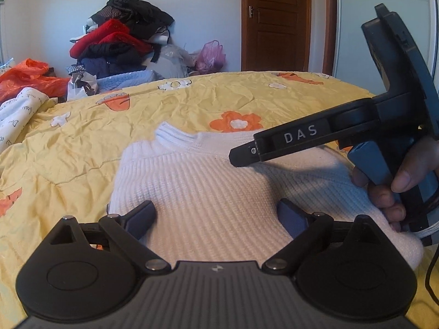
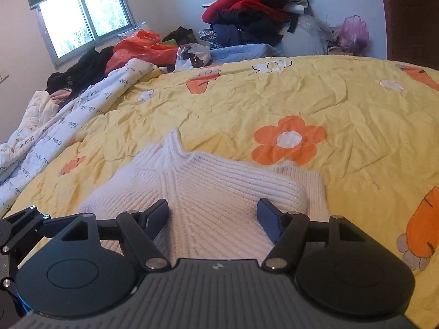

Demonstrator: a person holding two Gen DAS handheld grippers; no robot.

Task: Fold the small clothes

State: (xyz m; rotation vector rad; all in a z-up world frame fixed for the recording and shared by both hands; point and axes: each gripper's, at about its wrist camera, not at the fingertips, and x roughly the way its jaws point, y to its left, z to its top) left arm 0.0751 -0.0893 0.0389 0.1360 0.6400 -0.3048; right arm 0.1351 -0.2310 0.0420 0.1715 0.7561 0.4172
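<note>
Both grippers, left (image 1: 216, 219) and right (image 2: 214, 216), gape wide over the white ribbed-knit sweater (image 1: 208, 181), collar pointing straight ahead

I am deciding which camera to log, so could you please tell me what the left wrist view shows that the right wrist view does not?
Only the left wrist view shows the right gripper from outside, over the white sweater, with the hand holding it, plus the brown door. Only the right wrist view shows the window and the dark clothes below it. Both show the sweater, the yellow quilt, the clothes pile and open grippers.
</note>
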